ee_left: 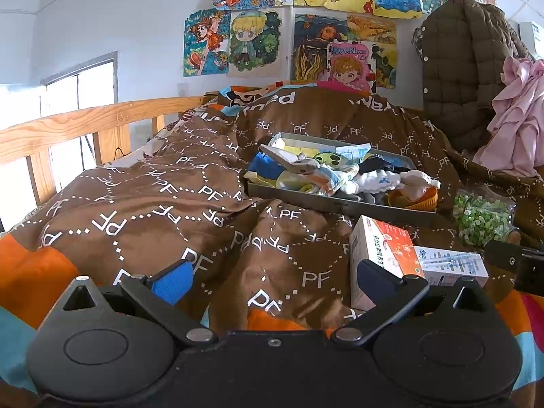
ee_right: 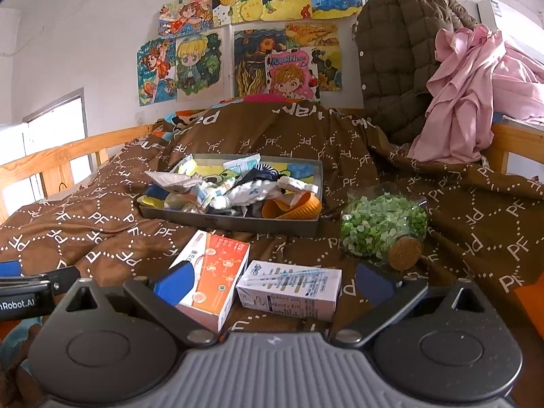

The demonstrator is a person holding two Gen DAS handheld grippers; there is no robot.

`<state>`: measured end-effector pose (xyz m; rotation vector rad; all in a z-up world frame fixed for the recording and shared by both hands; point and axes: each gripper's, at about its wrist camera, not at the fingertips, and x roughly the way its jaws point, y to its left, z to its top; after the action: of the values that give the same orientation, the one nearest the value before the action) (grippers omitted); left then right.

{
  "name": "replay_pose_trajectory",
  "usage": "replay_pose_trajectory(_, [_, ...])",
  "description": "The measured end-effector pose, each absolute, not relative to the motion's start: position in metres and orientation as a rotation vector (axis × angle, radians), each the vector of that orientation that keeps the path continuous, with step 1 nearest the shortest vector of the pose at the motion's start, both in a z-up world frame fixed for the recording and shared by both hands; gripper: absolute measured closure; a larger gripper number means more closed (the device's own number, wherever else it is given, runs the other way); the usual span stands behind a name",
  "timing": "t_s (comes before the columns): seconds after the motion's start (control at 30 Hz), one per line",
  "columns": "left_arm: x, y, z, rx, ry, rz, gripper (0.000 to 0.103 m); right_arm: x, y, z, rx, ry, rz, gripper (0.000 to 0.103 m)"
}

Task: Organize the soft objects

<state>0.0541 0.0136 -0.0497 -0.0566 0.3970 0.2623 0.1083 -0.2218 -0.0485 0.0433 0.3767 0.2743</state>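
A grey tray (ee_left: 326, 202) (ee_right: 224, 222) sits on the brown quilt, piled with several small soft items: socks and cloths in white, blue and yellow (ee_left: 316, 173) (ee_right: 217, 190), plus an orange piece (ee_right: 292, 207) at its right end. My left gripper (ee_left: 272, 278) is open and empty, low over the quilt, well short of the tray. My right gripper (ee_right: 272, 282) is open and empty, hovering over two boxes in front of the tray.
An orange-and-white box (ee_right: 210, 272) (ee_left: 380, 255) and a white box (ee_right: 289, 287) (ee_left: 448, 265) lie near the grippers. A corked glass jar of green bits (ee_right: 384, 227) (ee_left: 482, 219) lies right of the tray. A brown padded jacket (ee_right: 401, 54) and pink cloth (ee_right: 465, 95) hang at right. A wooden bed rail (ee_left: 68, 129) runs along the left.
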Motion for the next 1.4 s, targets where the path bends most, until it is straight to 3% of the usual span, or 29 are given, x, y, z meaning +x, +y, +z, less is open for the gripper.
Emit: replay_pose_trajectory(1.4, [0.0543, 0.0161, -0.0553, -0.053, 0.415, 0.272, 0.001, 0.11, -0.2204, -0.0522, 0.042, 0.402, 0.279, 0.0])
